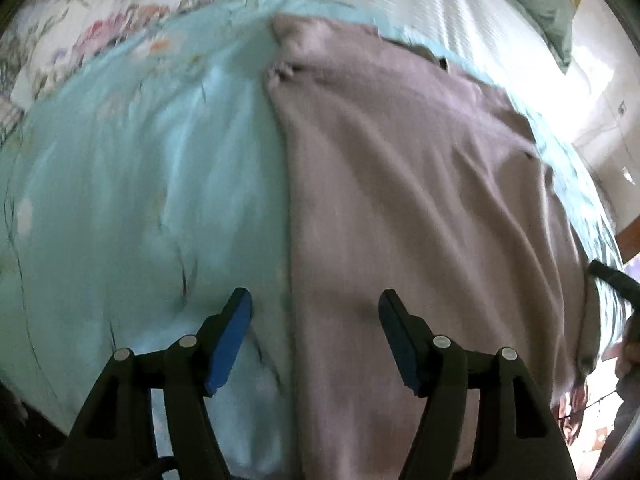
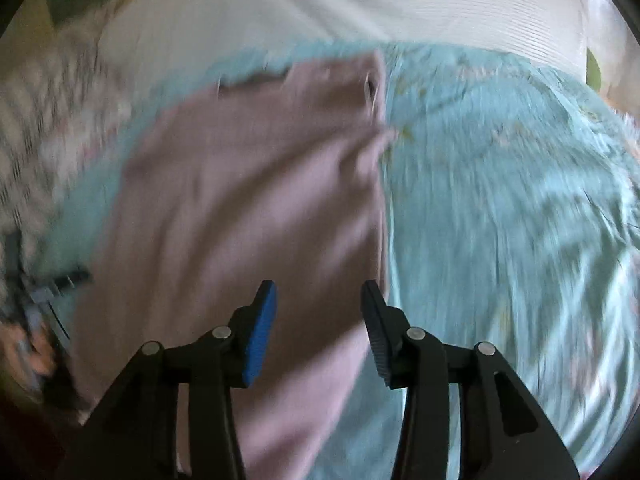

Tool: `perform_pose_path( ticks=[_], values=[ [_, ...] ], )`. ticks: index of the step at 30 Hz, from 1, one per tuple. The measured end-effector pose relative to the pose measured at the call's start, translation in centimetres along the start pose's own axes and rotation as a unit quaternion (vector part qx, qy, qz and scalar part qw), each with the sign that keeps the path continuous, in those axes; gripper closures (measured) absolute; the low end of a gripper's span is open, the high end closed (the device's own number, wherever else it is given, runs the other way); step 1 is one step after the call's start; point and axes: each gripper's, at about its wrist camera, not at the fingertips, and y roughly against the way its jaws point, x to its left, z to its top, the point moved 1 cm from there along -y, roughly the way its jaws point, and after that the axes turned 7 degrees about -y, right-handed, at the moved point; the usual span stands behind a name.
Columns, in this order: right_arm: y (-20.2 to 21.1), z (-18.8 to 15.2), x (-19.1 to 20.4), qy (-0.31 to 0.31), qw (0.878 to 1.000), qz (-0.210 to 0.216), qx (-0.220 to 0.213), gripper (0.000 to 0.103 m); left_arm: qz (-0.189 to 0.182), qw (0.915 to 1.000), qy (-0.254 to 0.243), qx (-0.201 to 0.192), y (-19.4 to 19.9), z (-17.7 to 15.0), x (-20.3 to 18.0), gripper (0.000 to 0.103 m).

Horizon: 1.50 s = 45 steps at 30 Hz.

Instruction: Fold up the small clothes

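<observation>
Left wrist view: mauve garment [image 1: 420, 184] flat on turquoise bedspread [image 1: 140, 200], floral pillow [image 1: 80, 28] behind, both fingers apart, empty.

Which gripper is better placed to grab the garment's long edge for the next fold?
Probably left: the left gripper straddles the pink garment's edge, jaws open. The right gripper hovers inside its edge.
</observation>
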Motion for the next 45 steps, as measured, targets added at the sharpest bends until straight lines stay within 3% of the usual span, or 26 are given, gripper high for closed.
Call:
perform_pose_path(
  ticks=[1, 3, 6, 8, 10, 12, 15, 17, 19, 22, 23, 24, 25, 26, 27, 28, 30, 33, 37, 40, 43, 44, 45],
  values=[
    [-0.1, -1.5, 0.0, 0.024, 0.999, -0.045, 0.015, 0.057, 0.004, 1.0, -0.008, -0.004, 0.5, -1.2, -0.3, 0.035],
    [0.8, -3.2, -0.8, 0.038, 0.995, -0.091, 0.012, 0.057, 0.007, 0.9997, -0.024, -0.005, 1.3, -2.6, -0.8, 0.029],
    [3.8, -4.5, -4.0, -0.023, 0.994, -0.104, 0.0, 0.057, -0.035, 0.999, -0.029, 0.0, 2.6, -5.0, -1.0, 0.026],
    [5.5, -5.2, -5.9, -0.07, 0.996, -0.059, -0.018, 0.057, -0.058, 0.9978, -0.032, -0.001, 3.2, -6.0, -1.1, 0.023],
    [6.0, -5.3, -7.2, -0.121, 0.991, 0.051, -0.02, 0.057, -0.063, 0.9973, -0.036, -0.003, 3.4, -7.3, -1.3, 0.022],
    [5.3, -5.4, -7.5, -0.14, 0.984, 0.112, -0.009, 0.057, -0.071, 0.997, -0.03, 0.002, 3.5, -8.3, -1.2, 0.022],
    [3.6, -5.7, -6.5, -0.12, 0.982, 0.143, 0.027, 0.056, -0.114, 0.9931, -0.007, 0.027, 2.8, -9.6, -1.2, 0.023],
    [2.7, -5.7, -6.7, -0.118, 0.976, 0.18, 0.032, 0.052, -0.124, 0.9919, 0.002, 0.026, 2.6, -10.3, -1.1, 0.023],
    [2.5, -5.9, -7.8, -0.127, 0.965, 0.226, 0.027, 0.045, -0.133, 0.9907, 0.006, 0.027, 2.5, -10.2, -0.9, 0.023],
    [2.7, -6.7, -9.5, -0.144, 0.947, 0.286, 0.031, 0.045, -0.158, 0.9868, 0.011, 0.033, 2.4, -9.9, -0.6, 0.025],
    [2.6, -6.8, -10.1, -0.145, 0.941, 0.303, 0.032, 0.045, -0.164, 0.9858, 0.009, 0.035, 2.3, -9.8, -0.6, 0.034],
    [2.4, -6.9, -10.0, -0.143, 0.939, 0.312, 0.032, 0.048, -0.168, 0.9851, 0.004, 0.036, 2.3, -9.7, -0.7, 0.057],
    [2.4, -7.1, -9.8, -0.14, 0.939, 0.313, 0.03, 0.057, -0.171, 0.9844, -0.005, 0.041, 2.2, -9.7, -0.9, 0.074],
    [2.4, -7.3, -9.8, -0.138, 0.943, 0.302, 0.031, 0.068, -0.171, 0.9839, -0.012, 0.048, 2.0, -9.7, -1.1, 0.097],
    [2.1, -7.3, -9.8, -0.14, 0.946, 0.291, 0.036, 0.092, -0.17, 0.9838, -0.02, 0.052, 2.0, -9.8, -1.1, 0.094],
    [2.4, -7.3, -10.1, -0.151, 0.942, 0.299, 0.035, 0.095, -0.171, 0.9838, -0.027, 0.047, 2.3, -9.9, -1.0, 0.094],
    [3.7, -8.2, -10.8, -0.166, 0.931, 0.326, 0.013, 0.095, -0.176, 0.983, -0.036, 0.037, 3.0, -10.0, -0.8, 0.092],
    [3.8, -8.8, -12.0, -0.181, 0.929, 0.323, 0.012, 0.095, -0.193, 0.9804, -0.019, 0.037, 2.7, -10.1, 0.5, 0.056],
    [3.1, -9.2, -11.8, -0.198, 0.929, 0.311, 0.025, 0.091, -0.245, 0.9685, 0.025, 0.034, 2.0, -10.1, 2.0, 0.046],
    [2.9, -8.6, -11.2, -0.188, 0.927, 0.324, 0.028, 0.075, -0.255, 0.9659, 0.039, 0.02, 1.9, -10.1, 2.2, 0.048],
    [2.7, -8.2, -10.7, -0.167, 0.929, 0.329, 0.035, 0.071, -0.247, 0.968, 0.047, -0.002, 2.0, -10.1, 2.1, 0.057],
    [2.8, -8.2, -10.6, -0.159, 0.93, 0.328, 0.036, 0.071, -0.238, 0.9705, 0.041, -0.004, 2.0, -10.1, 1.8, 0.068],
    [2.9, -8.2, -10.5, -0.15, 0.933, 0.327, 0.033, 0.071, -0.228, 0.9731, 0.033, -0.005, 2.1, -10.3, 1.6, 0.086]
  ],
)
